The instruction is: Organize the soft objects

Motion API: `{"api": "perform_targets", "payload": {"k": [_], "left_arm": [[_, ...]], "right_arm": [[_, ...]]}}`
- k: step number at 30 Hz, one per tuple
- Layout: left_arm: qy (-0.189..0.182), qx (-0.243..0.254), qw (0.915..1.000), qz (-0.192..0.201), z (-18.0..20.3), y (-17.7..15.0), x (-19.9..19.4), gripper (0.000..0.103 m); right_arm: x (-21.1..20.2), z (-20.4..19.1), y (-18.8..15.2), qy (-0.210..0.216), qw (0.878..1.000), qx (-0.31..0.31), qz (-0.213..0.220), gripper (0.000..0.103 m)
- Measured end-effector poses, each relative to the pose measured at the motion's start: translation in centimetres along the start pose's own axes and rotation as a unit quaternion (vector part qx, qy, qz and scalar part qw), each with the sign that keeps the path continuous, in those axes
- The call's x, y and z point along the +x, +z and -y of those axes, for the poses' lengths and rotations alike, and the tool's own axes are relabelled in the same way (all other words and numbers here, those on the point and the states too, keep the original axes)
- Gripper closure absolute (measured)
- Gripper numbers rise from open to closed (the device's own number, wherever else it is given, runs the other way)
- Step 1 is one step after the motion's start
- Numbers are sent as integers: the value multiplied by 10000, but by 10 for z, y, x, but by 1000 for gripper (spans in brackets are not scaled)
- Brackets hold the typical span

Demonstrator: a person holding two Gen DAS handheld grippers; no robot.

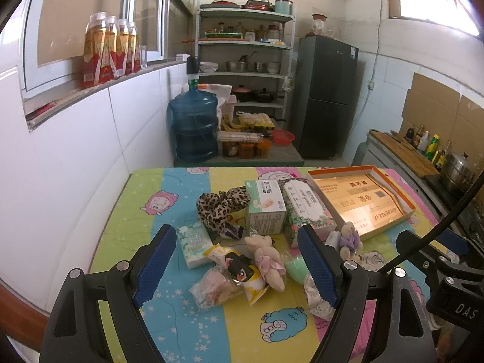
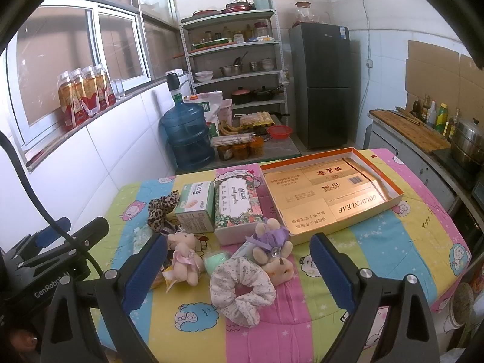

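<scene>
A pile of soft things lies mid-table: a leopard scrunchie (image 1: pixel 222 208) (image 2: pixel 160 208), a pink-dressed teddy (image 1: pixel 267 257) (image 2: pixel 184 255), a purple-dressed teddy (image 2: pixel 272 249) (image 1: pixel 348 239), a white floral scrunchie (image 2: pixel 242 287) (image 1: pixel 317 296), a green sponge (image 2: pixel 216 261) (image 1: pixel 296 267), a tissue pack (image 1: pixel 195 243) and snack packets (image 1: pixel 224 278). An open gold tray box (image 2: pixel 326 193) (image 1: pixel 363 199) sits behind them. My left gripper (image 1: pixel 236 266) is open above the pink teddy and packets. My right gripper (image 2: pixel 239 269) is open above the floral scrunchie.
A green-white carton (image 1: pixel 266 205) (image 2: pixel 195 207) and a floral tissue box (image 2: pixel 237 208) (image 1: pixel 305 208) stand behind the pile. The cartoon-print tablecloth (image 1: pixel 169 311) covers the table. The tiled wall runs along the left. A stove counter with a steel pot (image 2: pixel 469 139) is at right.
</scene>
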State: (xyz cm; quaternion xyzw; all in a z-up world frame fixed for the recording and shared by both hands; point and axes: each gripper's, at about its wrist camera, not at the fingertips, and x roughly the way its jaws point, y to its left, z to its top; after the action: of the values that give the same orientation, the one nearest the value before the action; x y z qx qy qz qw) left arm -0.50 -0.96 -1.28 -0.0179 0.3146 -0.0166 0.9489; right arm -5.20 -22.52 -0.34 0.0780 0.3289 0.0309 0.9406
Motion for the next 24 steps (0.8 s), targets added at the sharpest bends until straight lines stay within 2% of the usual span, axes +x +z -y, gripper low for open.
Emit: {"api": "perform_targets", "payload": {"k": [13,19,24], "left_arm": [[-22,-21,10000,10,0,-4,-2,20],[-95,-136,9999,-19,-10,-11,5,20],[-36,-324,9993,-208,-28,-16,22,20]], "right_arm": [[1,1,-2,72,10000,18,-25,7],[14,2,-16,131,9997,21,-227,7],[34,6,-25,196,9981,-41,-575,7]]}}
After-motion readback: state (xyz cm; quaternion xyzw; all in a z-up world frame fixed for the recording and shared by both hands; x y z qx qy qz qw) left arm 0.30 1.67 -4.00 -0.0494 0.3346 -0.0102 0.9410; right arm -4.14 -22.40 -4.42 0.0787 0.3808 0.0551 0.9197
